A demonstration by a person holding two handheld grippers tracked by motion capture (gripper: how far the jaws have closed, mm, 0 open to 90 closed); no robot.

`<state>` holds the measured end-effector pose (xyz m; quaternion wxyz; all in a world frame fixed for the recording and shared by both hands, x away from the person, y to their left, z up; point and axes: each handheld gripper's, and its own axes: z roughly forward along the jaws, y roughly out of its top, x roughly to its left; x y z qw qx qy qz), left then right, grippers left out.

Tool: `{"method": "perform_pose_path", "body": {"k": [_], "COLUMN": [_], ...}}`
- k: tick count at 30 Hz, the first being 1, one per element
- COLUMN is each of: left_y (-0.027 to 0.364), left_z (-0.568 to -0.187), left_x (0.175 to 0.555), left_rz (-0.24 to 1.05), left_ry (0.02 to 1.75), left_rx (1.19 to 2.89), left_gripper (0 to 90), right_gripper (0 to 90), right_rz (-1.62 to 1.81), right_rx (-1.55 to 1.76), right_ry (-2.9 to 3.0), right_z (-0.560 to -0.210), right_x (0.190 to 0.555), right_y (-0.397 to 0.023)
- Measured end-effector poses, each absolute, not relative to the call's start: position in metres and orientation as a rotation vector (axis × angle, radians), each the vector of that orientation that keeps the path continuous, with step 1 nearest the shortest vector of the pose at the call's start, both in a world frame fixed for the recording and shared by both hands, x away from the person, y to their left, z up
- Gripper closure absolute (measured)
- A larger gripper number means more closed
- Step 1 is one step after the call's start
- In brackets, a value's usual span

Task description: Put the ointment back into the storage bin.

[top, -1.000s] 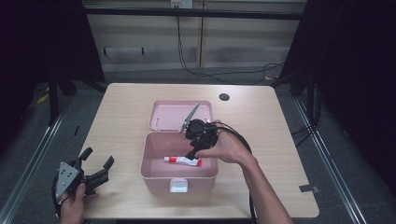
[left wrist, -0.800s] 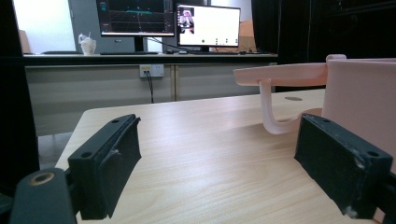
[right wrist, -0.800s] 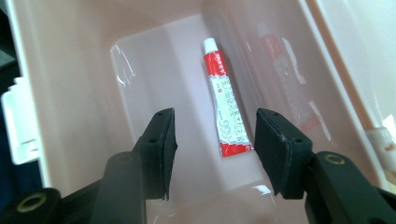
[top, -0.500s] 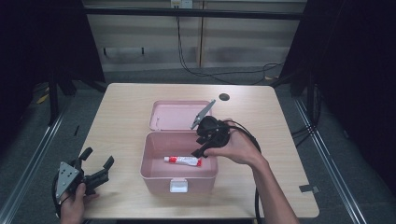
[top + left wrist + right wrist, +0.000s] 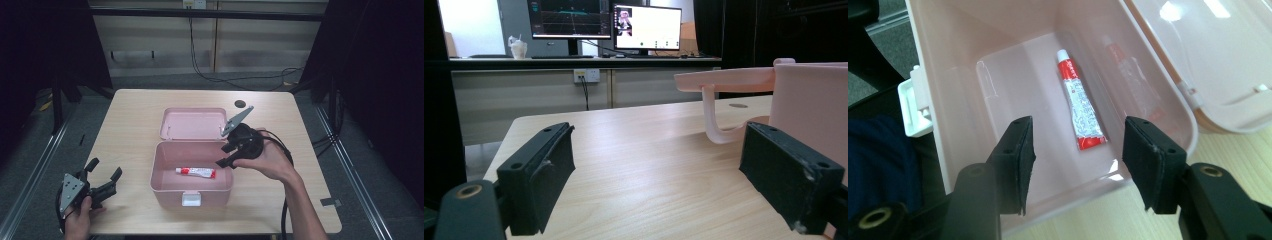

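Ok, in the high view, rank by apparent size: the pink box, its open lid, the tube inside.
1. pink box and open lid: look alike, so unranked.
2. tube: clearly smallest.

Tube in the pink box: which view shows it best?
Right gripper view. It looks straight down into the open box, with the red-and-white tube lying whole on the bottom. High view shows the tube small. Left gripper view catches the box's outer wall.
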<state>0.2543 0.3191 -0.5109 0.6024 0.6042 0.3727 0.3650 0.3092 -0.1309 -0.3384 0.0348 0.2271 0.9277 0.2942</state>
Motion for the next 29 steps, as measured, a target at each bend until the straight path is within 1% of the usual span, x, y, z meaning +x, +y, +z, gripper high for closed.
{"method": "perform_pose_path", "body": {"k": [11, 13, 21, 29], "left_y": [0.319, 0.319, 0.319, 0.319], "left_z": [-0.511, -0.511, -0.511, -0.511], "left_x": [0.254, 0.254, 0.254, 0.254], "left_rz": [0.846, 0.848, 0.851, 0.850], "left_ry": [0.863, 0.863, 0.865, 0.865], "left_rx": [1.399, 1.401, 1.401, 1.400], "left_gripper": [13.9, 13.9, 13.9, 13.9], "right_gripper": [46.2, 45.7, 44.3, 42.4], "right_rz": [0.997, 1.001, 1.022, 1.006], "right_rx": [0.732, 0.748, 0.818, 0.854], "right_ry": [2.772, 2.752, 2.717, 2.706], "right_z": [-0.330, -0.332, -0.340, -0.346], "right_x": [0.297, 0.293, 0.285, 0.281], "right_y": [-0.165, -0.178, -0.205, -0.219]}}
